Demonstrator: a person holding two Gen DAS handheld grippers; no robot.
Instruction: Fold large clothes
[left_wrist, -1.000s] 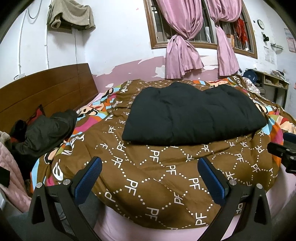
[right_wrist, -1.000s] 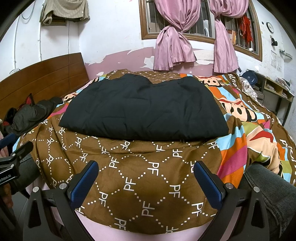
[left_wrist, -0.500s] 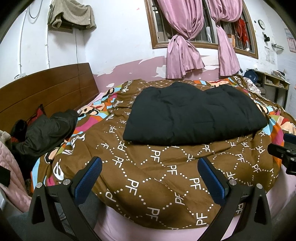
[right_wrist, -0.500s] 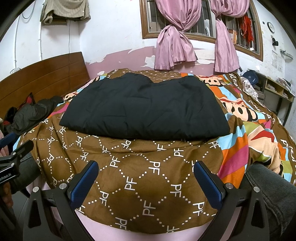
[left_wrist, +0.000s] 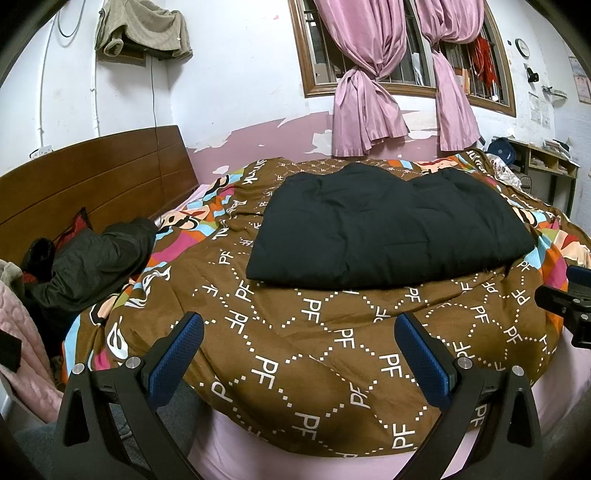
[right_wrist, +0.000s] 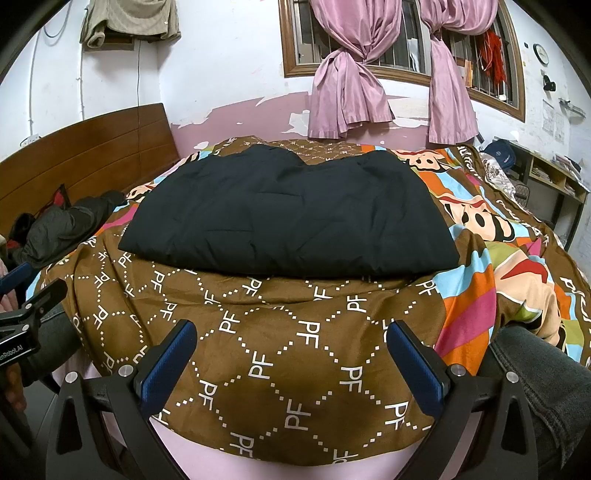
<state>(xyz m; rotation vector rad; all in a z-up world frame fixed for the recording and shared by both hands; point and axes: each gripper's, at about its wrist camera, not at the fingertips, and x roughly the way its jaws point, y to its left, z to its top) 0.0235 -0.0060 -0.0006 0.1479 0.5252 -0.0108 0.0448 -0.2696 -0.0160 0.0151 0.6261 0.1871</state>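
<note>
A large black padded garment (left_wrist: 384, 229) (right_wrist: 288, 214) lies folded into a flat rectangle on the brown patterned quilt (left_wrist: 314, 332) (right_wrist: 280, 332) covering the bed. My left gripper (left_wrist: 299, 343) is open, hanging over the quilt's near edge, well short of the garment, with nothing between its blue pads. My right gripper (right_wrist: 291, 350) is open too, also over the near edge and apart from the garment. Each gripper shows at the side of the other's view.
A dark jacket (left_wrist: 92, 258) is heaped by the wooden headboard (left_wrist: 92, 177) at the left. Pink cloth (left_wrist: 22, 339) hangs at the far left. A person's jeans-clad leg (right_wrist: 535, 384) is at the right. A shelf (left_wrist: 546, 162) stands beyond the bed, under a window with pink curtains (left_wrist: 365, 96).
Both views have shifted very slightly; the garment and quilt lie as before and both grippers stay open.
</note>
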